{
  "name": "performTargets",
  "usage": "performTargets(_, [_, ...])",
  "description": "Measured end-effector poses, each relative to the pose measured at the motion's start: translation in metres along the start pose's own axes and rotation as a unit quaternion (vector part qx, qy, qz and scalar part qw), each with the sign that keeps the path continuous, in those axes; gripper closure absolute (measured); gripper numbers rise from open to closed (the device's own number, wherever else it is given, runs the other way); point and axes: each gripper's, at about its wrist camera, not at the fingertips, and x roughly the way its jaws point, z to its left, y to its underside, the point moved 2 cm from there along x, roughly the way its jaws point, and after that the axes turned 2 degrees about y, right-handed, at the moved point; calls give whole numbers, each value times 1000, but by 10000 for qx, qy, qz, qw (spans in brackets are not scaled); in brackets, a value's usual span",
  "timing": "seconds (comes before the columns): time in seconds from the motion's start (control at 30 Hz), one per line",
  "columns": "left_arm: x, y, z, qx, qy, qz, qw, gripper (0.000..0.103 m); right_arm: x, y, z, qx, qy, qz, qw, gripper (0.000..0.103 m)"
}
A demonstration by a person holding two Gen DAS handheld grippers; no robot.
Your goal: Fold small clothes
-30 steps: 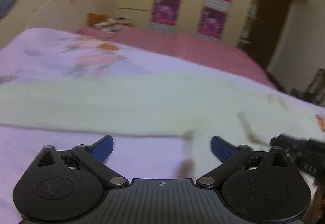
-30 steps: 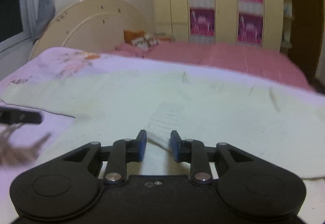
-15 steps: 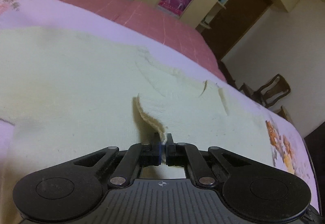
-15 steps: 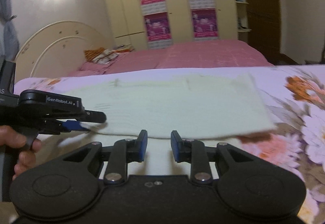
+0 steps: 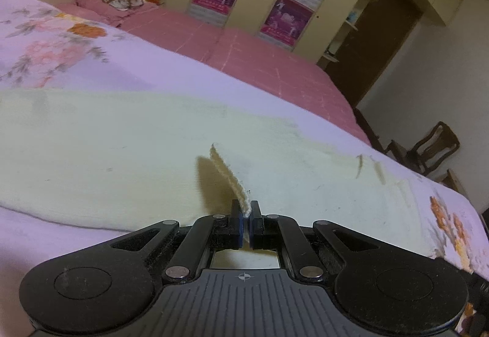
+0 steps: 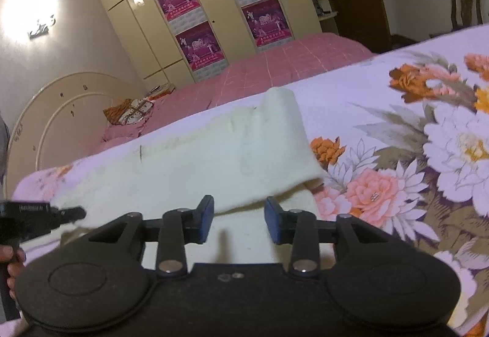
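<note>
The cream garment lies lengthwise across the bed. The left hand-held gripper pinches its near hem; the right hand-held gripper, jaws opening and empty, faces the same hem farther along.

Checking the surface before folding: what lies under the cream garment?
The cream garment lies on a floral lilac bedspread, which shows all round it. Whatever is directly beneath the cloth is covered.

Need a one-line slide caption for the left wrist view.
Left gripper shut on the cream knitted garment, lifting its edge off the floral bedsheet.
</note>
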Motion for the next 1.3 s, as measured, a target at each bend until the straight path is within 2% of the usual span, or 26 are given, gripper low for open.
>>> performTargets(0.07, [-3,3,8,-3,-1,34,10000,99,3,-1,-6,216,-22,-4,9998,56])
performTargets(0.3, [0,12,18,-47,-8,38,10000,100,22,-10,-34,932,20,90,9956,60])
performTargets(0.5, [-4,18,15,7,-29,22,10000,99,34,-12,-47,1116,112,119,9936,78])
performTargets(0.57, [-6,18,11,101,-65,-4,9999,99,35,-11,-48,1045,211,95,9943,97])
performTargets(0.63, [-7,17,9,188,-92,-37,9998,99,34,-10,-49,1063,187,51,9941,98])
performTargets(0.73, [-6,16,9,217,-265,60,9994,98,35,-8,-47,953,215,90,9952,98])
performTargets(0.8, [-16,12,8,298,-672,-120,9972,94,34,-9,-46,911,227,167,9954,97])
performTargets(0.83, [-23,11,9,334,-965,-260,9944,77,31,-10,-45,844,233,174,9960,92])
performTargets(0.87, [-32,9,10,409,-1234,-464,9904,66,25,-13,-43,756,235,133,9968,87])
performTargets(0.9, [-40,6,9,544,-1274,-676,9880,60,17,-16,-40,598,214,13,9980,86])
performTargets(0.93, [-43,4,5,651,-1125,-729,9888,60,12,-19,-37,417,223,-109,9988,85])
performTargets(1.0, [-36,4,-9,879,-886,-593,9904,60,11,-28,-31,100,207,-240,9994,84])
performTargets(1.07, [-21,10,-28,1215,-666,-373,9897,60,24,-35,-28,-62,239,-175,9995,84])
performTargets(1.13, [-3,18,-40,1419,-519,-214,9883,60,43,-37,-22,-243,95,29,9997,83])
performTargets(1.2, [12,21,-39,1538,-613,-129,9861,60,62,-30,-15,-629,120,267,9976,82])
performTargets(1.23, [11,18,-35,1493,-598,-212,9868,60,69,-28,-17,-814,194,302,9960,86])
performTargets(1.3, [7,10,-31,1435,-768,-357,9860,60,67,-34,-25,-703,294,204,9969,92])
